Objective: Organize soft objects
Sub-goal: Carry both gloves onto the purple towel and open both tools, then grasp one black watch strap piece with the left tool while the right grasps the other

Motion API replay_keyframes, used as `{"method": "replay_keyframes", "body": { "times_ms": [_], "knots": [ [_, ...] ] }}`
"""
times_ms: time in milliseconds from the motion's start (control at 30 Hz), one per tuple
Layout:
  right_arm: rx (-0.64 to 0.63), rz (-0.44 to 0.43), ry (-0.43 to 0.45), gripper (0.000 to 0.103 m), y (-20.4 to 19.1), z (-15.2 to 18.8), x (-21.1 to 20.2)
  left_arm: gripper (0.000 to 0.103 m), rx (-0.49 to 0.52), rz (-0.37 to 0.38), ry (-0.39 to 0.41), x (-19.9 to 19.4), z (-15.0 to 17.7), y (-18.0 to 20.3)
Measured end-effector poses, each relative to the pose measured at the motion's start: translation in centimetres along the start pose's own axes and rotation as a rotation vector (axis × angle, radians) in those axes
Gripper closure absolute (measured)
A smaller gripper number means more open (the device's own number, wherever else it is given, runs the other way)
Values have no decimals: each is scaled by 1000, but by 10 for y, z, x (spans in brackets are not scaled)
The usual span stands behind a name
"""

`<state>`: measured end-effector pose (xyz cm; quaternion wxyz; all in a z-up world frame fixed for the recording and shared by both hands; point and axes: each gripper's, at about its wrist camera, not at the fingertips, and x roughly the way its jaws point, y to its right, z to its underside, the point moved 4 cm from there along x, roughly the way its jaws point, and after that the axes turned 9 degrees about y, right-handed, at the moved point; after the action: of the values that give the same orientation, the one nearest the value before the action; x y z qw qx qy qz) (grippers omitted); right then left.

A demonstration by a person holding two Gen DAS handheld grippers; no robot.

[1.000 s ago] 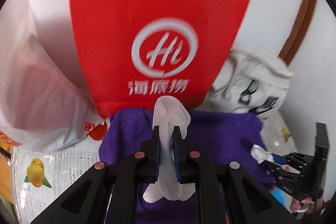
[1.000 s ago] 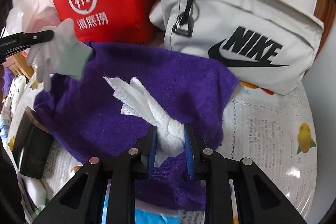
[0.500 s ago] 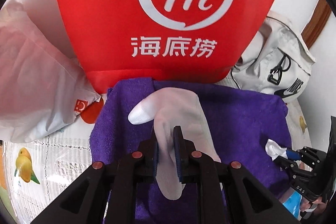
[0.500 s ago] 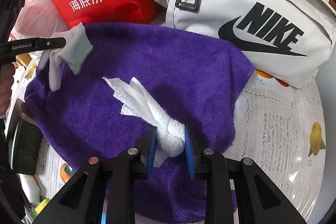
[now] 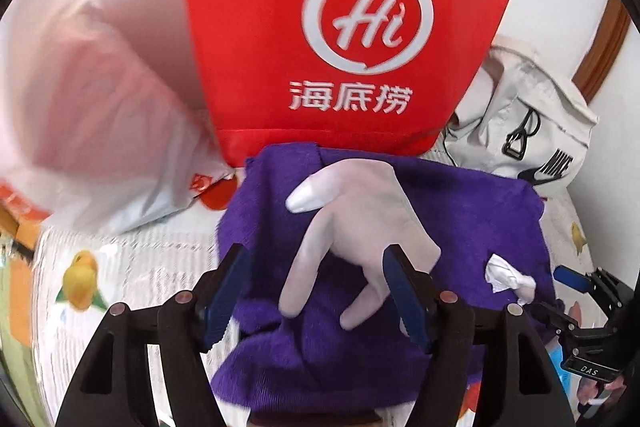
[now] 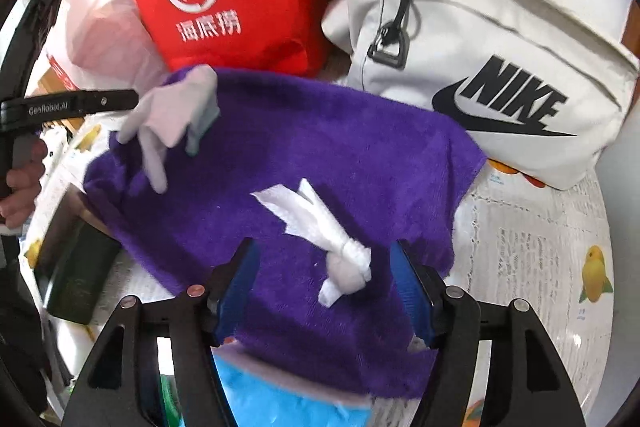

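Purple towel (image 6: pixel 320 155): plush cloth spread on the printed surface (image 6: pixel 532 247), near edge cut off below both grippers.
Red bag (image 5: pixel 344 27) and cream backpack (image 6: pixel 500 39): behind the towel; tops out of frame.
White glove (image 5: pixel 352 227): limp on the towel's left part, between the left gripper (image 5: pixel 316 291) pads, untouched; cuff hidden.
Knotted white tissue (image 6: pixel 336 255): lying on the towel inside the right gripper (image 6: pixel 324 291).
Grippers: both tilted downward, jaws opening, spread, holding nothing.
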<state>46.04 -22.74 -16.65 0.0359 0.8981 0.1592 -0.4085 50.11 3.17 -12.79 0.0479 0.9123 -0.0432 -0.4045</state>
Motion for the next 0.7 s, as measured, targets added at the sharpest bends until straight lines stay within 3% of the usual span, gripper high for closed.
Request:
{"method": "replay_keyframes", "body": {
  "times_ms": [133, 233, 367, 700],
  "knots": [
    [6, 30, 37, 36, -3, 4, -26, 35, -33, 41, 66, -34, 9, -8],
    [35, 37, 73, 30, -6, 6, -46, 35, -61, 77, 23, -55, 24, -14],
    [55, 34, 135, 27, -17, 16, -77, 35, -70, 40, 26, -84, 49, -19],
    [69, 4, 164, 27, -58, 72, -134, 35, -78, -6, 18, -145, 141, -25]
  ]
}}
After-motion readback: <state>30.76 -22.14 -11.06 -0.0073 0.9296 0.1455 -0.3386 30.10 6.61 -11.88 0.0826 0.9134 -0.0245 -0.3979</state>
